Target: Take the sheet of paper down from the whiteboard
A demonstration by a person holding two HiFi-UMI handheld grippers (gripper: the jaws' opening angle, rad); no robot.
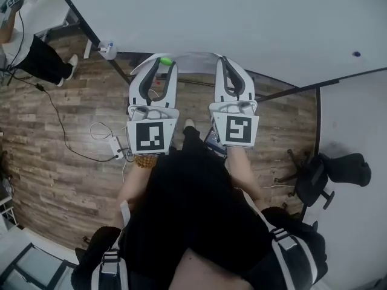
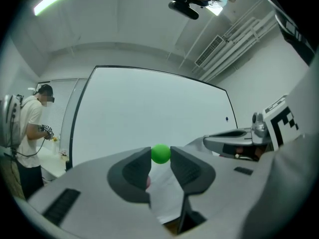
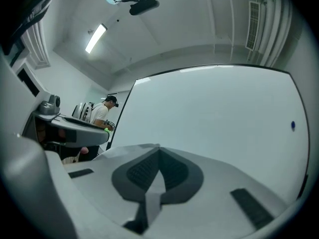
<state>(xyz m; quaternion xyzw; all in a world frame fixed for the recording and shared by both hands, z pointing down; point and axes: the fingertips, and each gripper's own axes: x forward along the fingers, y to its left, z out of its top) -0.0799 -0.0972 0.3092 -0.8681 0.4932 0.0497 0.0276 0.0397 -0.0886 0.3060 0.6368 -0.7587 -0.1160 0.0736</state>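
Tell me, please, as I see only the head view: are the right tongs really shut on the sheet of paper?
Observer: Yes. In the right gripper view the right tongs are shut, with an edge of the sheet of paper pinched between their pads.
Operator: Thank you. Do the left tongs grip that green ball?
Observer: In the left gripper view the green ball sits wedged between both tips of the left tongs, and the sheet shows between the jaws below it.
Operator: And the person at my top left?
Observer: The person stands past the whiteboard's left edge, in a white shirt and dark cap, with a grey pack on the back.
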